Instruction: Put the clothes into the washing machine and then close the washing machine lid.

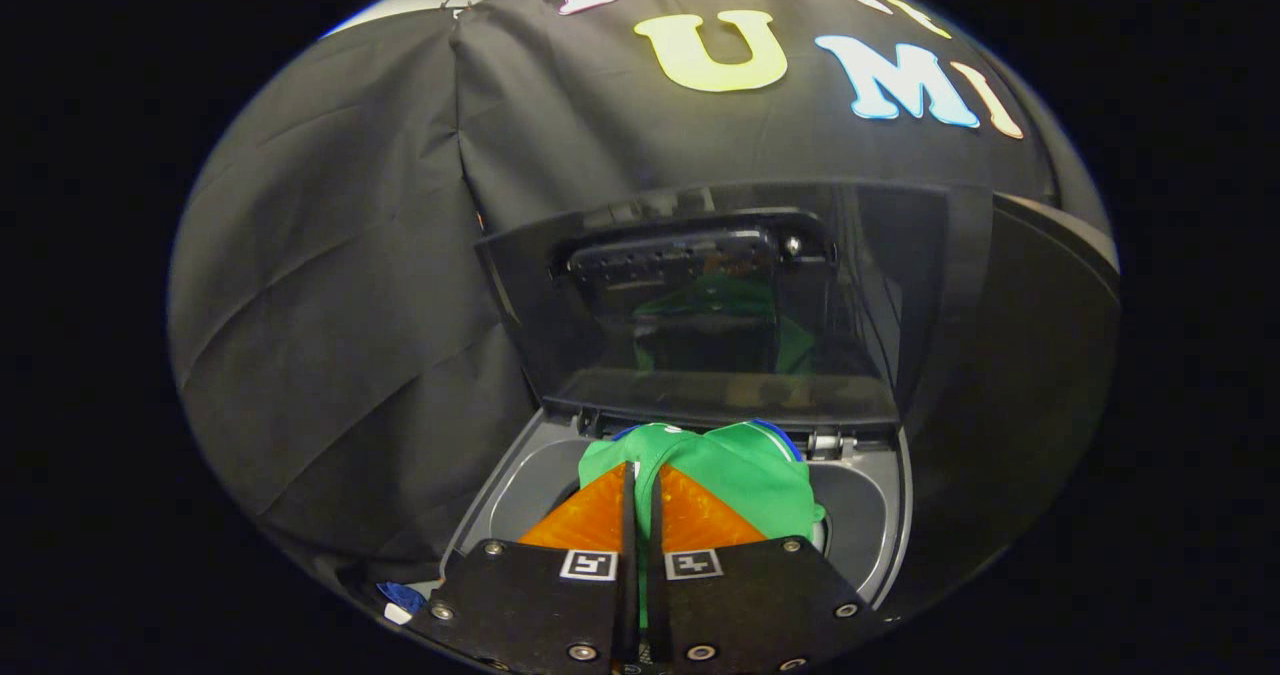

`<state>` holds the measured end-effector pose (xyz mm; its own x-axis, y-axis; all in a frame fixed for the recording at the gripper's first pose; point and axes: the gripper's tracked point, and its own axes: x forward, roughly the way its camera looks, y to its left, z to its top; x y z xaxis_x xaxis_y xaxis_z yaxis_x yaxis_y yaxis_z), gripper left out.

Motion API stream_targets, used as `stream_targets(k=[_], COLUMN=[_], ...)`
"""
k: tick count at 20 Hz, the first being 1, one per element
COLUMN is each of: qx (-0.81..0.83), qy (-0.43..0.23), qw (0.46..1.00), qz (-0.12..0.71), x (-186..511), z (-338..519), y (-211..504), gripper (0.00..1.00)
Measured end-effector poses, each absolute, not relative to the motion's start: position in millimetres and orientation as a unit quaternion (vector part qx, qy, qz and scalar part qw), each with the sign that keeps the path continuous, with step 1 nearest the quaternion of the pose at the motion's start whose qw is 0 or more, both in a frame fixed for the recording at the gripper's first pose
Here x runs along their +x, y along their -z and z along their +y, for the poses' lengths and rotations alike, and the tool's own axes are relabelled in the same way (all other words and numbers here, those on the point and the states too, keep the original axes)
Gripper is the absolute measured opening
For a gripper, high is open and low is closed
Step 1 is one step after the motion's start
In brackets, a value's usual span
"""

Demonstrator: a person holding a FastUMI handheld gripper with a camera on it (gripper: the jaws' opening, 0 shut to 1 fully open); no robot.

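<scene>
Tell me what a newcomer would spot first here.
The bright green garment stands out, bunched over the washing machine's opening and pinched between the nearly closed fingers of the gripper. Just beyond it the dark lid stands raised, and its glossy inner face mirrors the green.

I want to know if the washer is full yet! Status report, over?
Gripper shut on green garment, held over the washing machine opening. Lid up, open behind it. Nothing seen blocking the opening. Over.
</scene>
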<state>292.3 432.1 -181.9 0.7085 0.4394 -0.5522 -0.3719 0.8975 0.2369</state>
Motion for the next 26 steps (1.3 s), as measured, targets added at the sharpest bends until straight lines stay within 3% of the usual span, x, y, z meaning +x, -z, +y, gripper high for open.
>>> stream_targets(k=[2, 5, 10, 18, 26], qx=[0.052, 0.039, 0.01, 0.006, -0.003], qy=[-0.223, -0.222, -0.195, -0.198, -0.187], qw=[0.915, 0.913, 0.907, 0.907, 0.943], qz=[0.331, 0.34, 0.372, 0.372, 0.277], x=[285, 277, 264, 260, 290], z=[437, 439, 432, 437, 429], y=[198, 211, 237, 240, 173], gripper=[0.07, 0.26, 0.97, 0.96, 0.96])
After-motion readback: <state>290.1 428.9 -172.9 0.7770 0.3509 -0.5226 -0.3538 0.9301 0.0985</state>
